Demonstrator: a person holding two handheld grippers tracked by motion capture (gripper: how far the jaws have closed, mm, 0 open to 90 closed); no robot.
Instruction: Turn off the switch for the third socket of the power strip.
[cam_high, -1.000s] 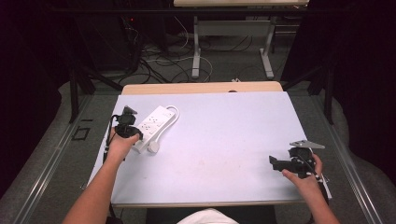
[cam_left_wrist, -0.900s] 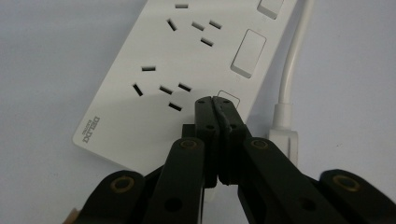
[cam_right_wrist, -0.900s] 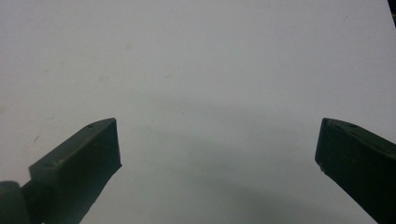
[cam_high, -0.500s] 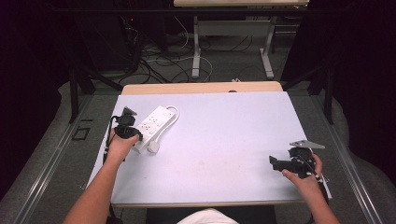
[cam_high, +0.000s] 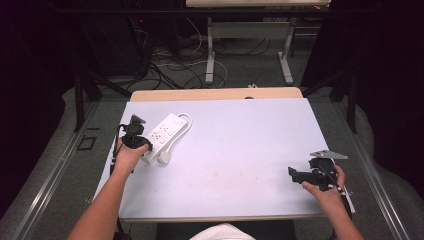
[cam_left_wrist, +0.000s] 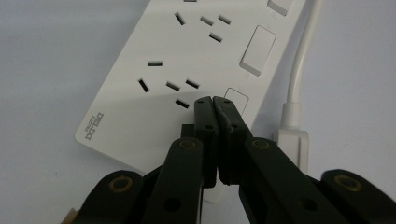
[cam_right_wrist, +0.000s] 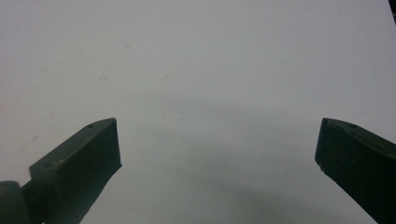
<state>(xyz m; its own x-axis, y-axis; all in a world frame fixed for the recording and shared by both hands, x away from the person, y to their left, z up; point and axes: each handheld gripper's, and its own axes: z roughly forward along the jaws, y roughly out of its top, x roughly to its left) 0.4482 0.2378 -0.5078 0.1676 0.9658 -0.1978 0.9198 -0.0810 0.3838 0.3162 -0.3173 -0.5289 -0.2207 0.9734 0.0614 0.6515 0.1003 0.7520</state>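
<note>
power strip (cam_left_wrist: 187, 70) lies at the table's (cam_high: 240, 150) left; the left gripper (cam_left_wrist: 212, 100), clenched empty, tips over the switch (cam_left_wrist: 236, 100), same as a second ago, so maybe pressing. right gripper (cam_right_wrist: 217, 154) is spread over bare tabletop.

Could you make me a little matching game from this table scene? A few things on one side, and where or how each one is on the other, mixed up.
Things:
1. left gripper
2. right gripper
3. power strip
4. cord

States:
A. white, lying flat at the table's left side
B. jaws spread wide over bare table
C. jaws closed together, tips over the strip near a switch
D. white, running along the strip's side

Pairs: 1-C, 2-B, 3-A, 4-D
</note>
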